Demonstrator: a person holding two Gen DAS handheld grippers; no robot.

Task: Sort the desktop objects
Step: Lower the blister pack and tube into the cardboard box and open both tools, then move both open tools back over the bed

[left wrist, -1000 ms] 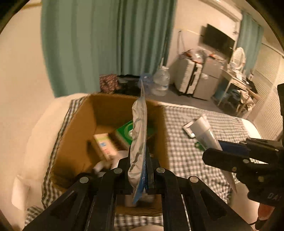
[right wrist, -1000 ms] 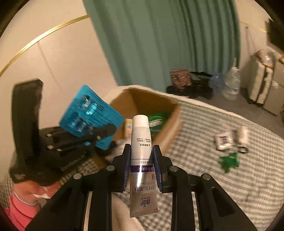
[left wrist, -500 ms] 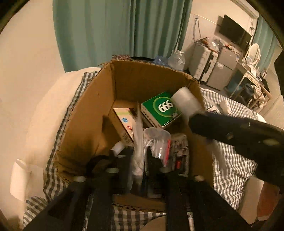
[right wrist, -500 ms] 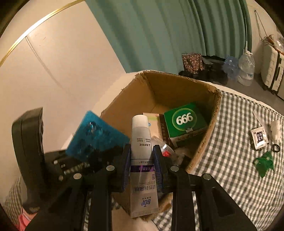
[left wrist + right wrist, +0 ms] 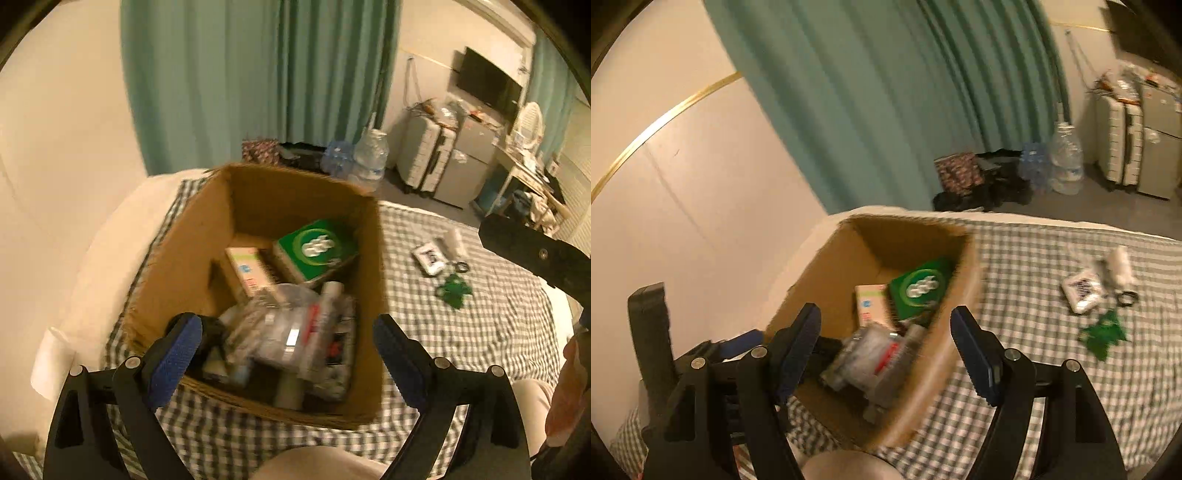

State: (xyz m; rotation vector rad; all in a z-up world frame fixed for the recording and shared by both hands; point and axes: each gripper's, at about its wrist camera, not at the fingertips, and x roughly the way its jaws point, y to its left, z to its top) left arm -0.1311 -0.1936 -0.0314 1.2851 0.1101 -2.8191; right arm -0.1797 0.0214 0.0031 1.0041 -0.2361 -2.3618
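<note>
Desktop objects left on the checked bed, a white sachet [image 5: 1082,290] and green packet [image 5: 1102,338] right of the empty, opening right gripper [image 5: 886,354], look light and floppy, best pinched at an edge.

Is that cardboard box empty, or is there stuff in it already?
Not empty. The cardboard box holds a green carton, a pale carton and a blurred heap of small packets at its near end.

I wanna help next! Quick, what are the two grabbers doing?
Left gripper: jaws opening, holding nothing, over the cardboard box.
Right gripper: jaws opening, holding nothing.
</note>
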